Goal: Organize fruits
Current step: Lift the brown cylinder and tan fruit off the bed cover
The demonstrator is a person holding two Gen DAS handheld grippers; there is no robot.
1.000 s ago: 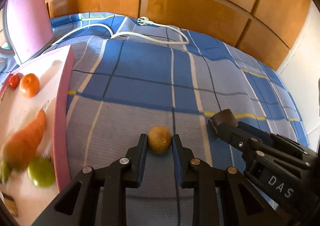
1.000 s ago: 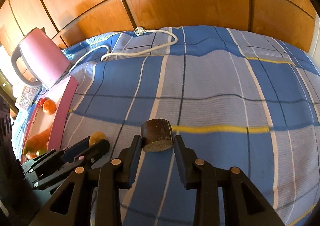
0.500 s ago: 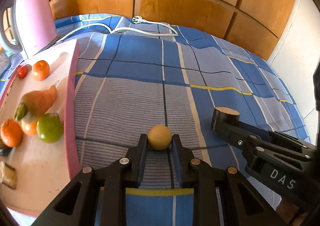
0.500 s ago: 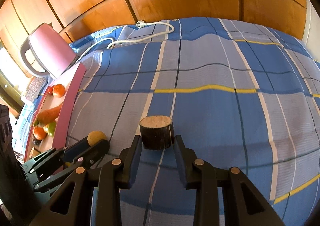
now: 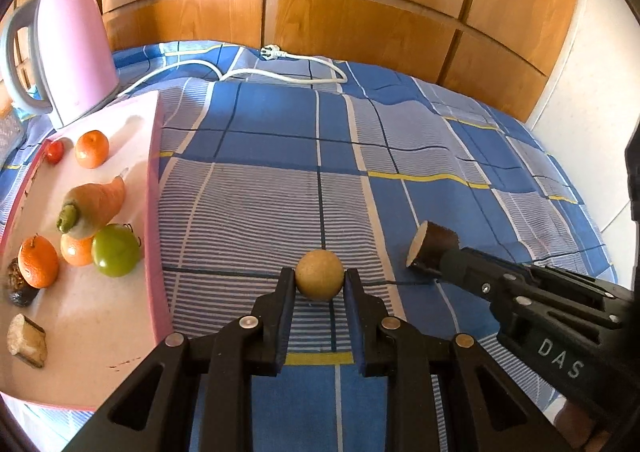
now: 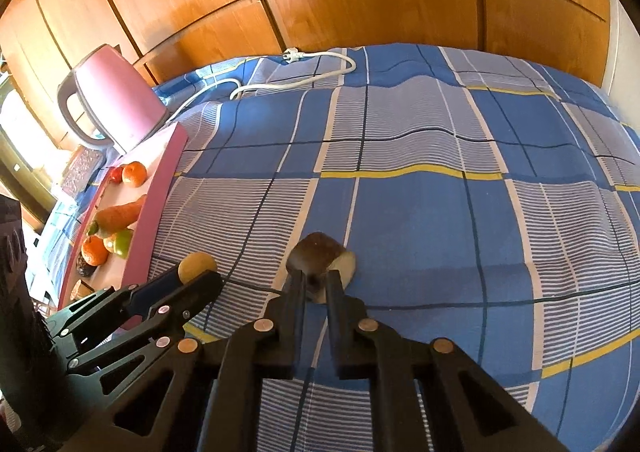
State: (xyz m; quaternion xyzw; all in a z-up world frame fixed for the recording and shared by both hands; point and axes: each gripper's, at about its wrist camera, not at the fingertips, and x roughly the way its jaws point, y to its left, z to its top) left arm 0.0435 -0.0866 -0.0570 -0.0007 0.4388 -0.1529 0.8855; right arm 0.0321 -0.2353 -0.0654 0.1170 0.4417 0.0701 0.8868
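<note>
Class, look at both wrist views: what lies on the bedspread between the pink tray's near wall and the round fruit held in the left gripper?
Nothing: between the pink tray and the round fruit, only bare checked bedspread shows, clearest in the left wrist view.

At the left edge of the left wrist view, the dark fruit (image 5: 18,292) is half hidden behind an orange (image 5: 38,262); the kettle (image 5: 68,47) handle is partly cut off.

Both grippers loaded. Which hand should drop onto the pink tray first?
Left, probably. The left gripper is shut on the round tan fruit right beside the pink tray. The right gripper, shut on the dark-skinned chunk, sits on the far side and would need to cross over.
</note>
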